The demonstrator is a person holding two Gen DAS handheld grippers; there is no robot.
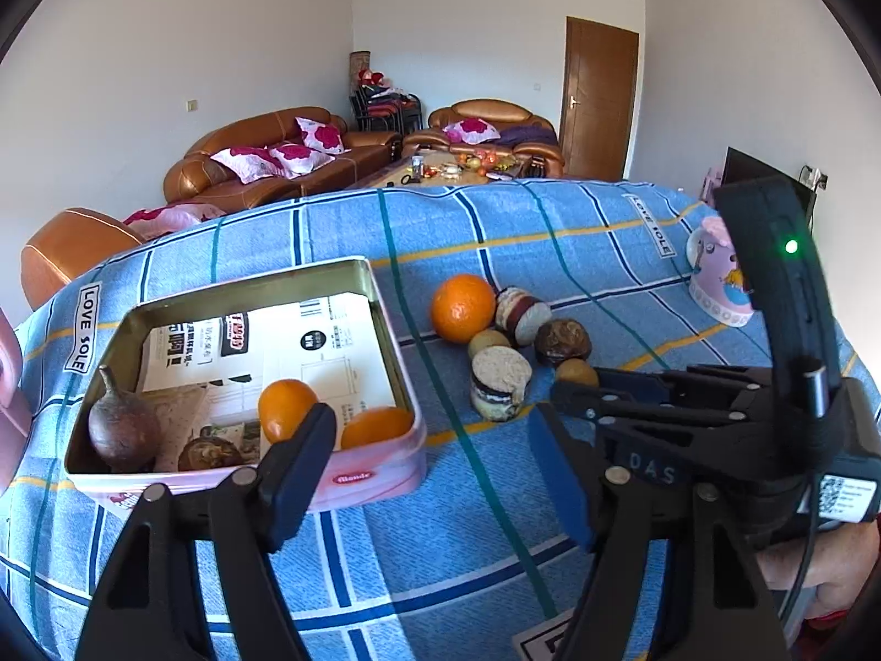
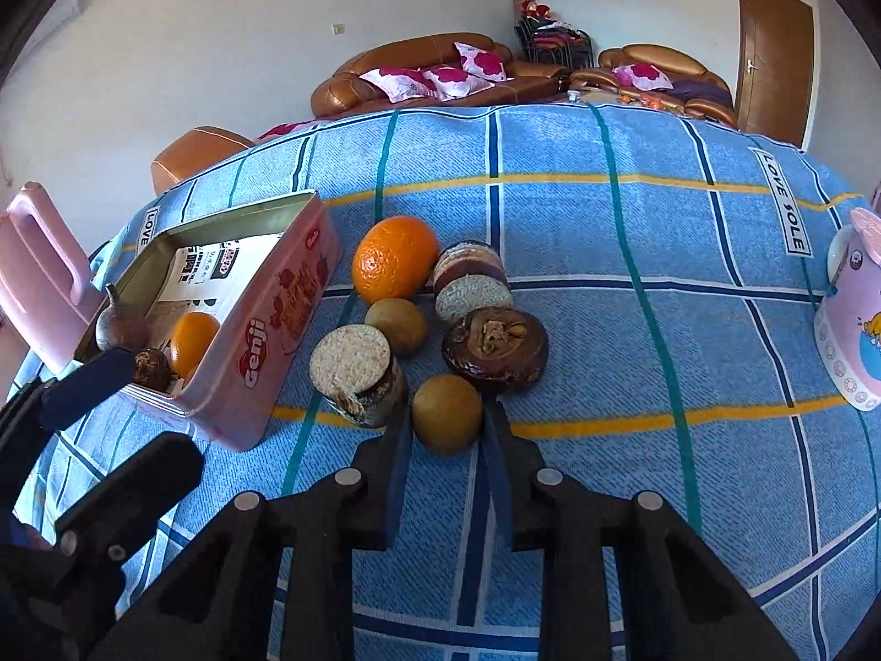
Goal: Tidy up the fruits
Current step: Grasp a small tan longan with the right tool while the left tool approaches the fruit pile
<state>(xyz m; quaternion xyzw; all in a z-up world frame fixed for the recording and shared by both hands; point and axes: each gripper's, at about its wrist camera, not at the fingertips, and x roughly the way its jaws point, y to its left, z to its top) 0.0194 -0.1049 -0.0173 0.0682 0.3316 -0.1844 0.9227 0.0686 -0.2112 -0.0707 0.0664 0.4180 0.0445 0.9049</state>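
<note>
The right gripper [image 2: 447, 421] pinches the small round yellow-green fruit [image 2: 447, 413] by its sides. It looks light, firm, maybe rolly. The left gripper [image 1: 440, 440] is apart, empty.

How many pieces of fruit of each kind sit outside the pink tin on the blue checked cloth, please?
Round orange fruit: 1
Small round yellow-green fruits: 2
Dark brown wrinkled round fruit: 1
Brown-skinned cut pieces with pale faces: 2
Total: 6
</note>
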